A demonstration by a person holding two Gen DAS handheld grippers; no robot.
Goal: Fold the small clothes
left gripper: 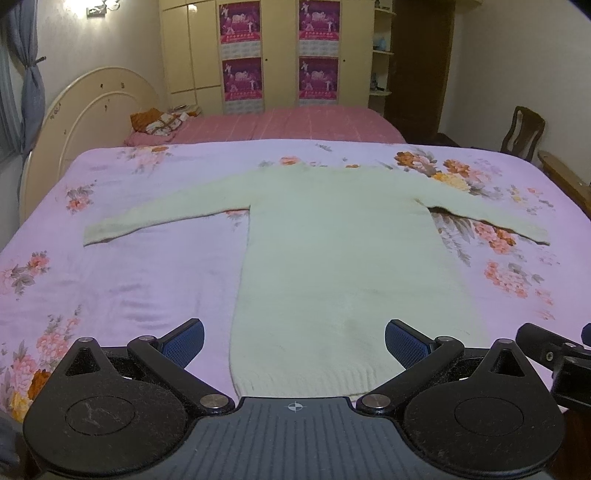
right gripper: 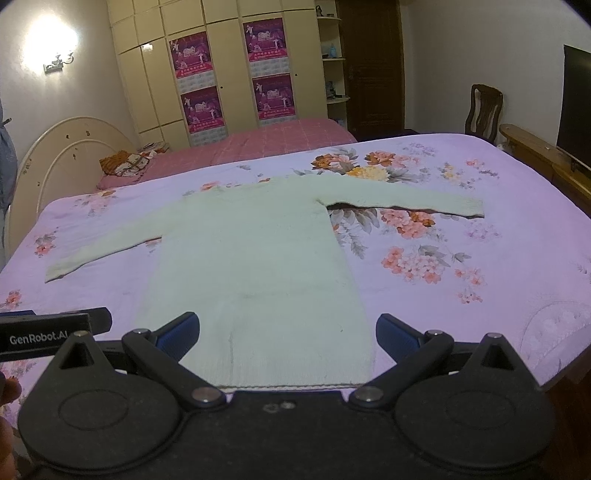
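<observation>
Two beds: floral sheet [left gripper: 129, 288] under flat sweater [left gripper: 332, 266]; pink bed [left gripper: 295, 123] behind; left gripper [left gripper: 294, 343], right gripper [right gripper: 288, 338] spread, empty.

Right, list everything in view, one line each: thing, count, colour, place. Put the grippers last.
sweater: one, pale cream, flat on the near bed, both sleeves spread out, hem nearest the cameras
floral bedspread: one, lilac with pink and orange flowers, covers the near bed
pink checked bed: one, behind the near bed
headboard: one, cream, at the left
pillows: a few, orange and patterned, by the headboard
wardrobe: one, cream, back wall
posters: four, magenta, on the wardrobe doors
chair: one, dark wood, right of the beds
wall lamp: one, lit, upper left
left gripper: black with blue pads, open over the hem
right gripper: same, open over the hem
</observation>
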